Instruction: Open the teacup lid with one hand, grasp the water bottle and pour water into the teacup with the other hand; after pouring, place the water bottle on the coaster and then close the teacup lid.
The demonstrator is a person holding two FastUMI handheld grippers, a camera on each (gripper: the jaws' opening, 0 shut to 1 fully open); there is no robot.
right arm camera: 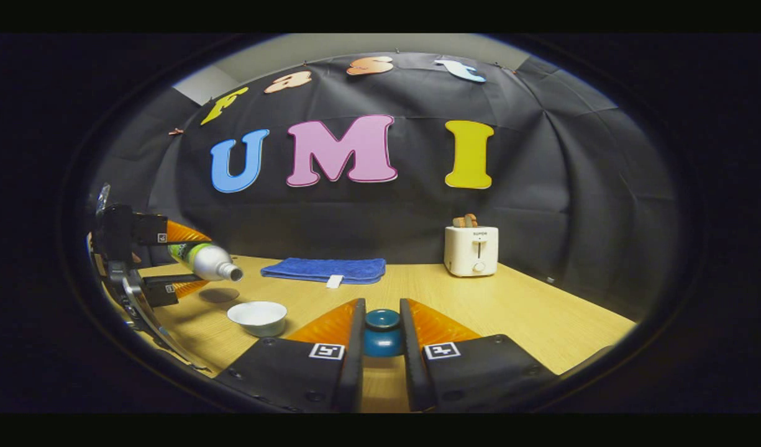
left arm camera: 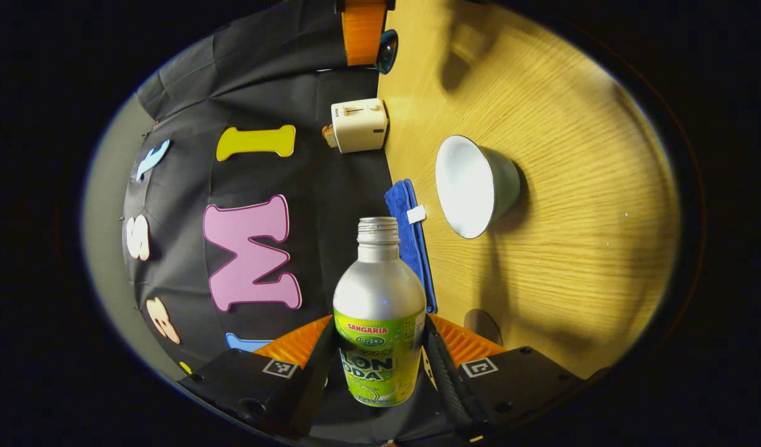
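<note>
Water bottle point(left arm camera: 379, 310) lies tipped on its side, uncapped, above and just left of the teacup point(right arm camera: 258, 317) on the worktop point(right arm camera: 529, 310); my left gripper point(left arm camera: 380, 366) clamps its fingers on the labelled body. I judge it light, thin metal, slick, so I hold mid-body without squeezing hard. My right gripper point(right arm camera: 382, 338) pinches the teacup lid point(right arm camera: 382, 333), likely brittle.

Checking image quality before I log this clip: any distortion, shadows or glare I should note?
Left gripper view: the scene is rolled sideways, fisheye bends the table, soft shadows fall beside the teacup, mild sheen on the water bottle. Right gripper view: wall edges curve, dim periphery, sharp centre.
</note>
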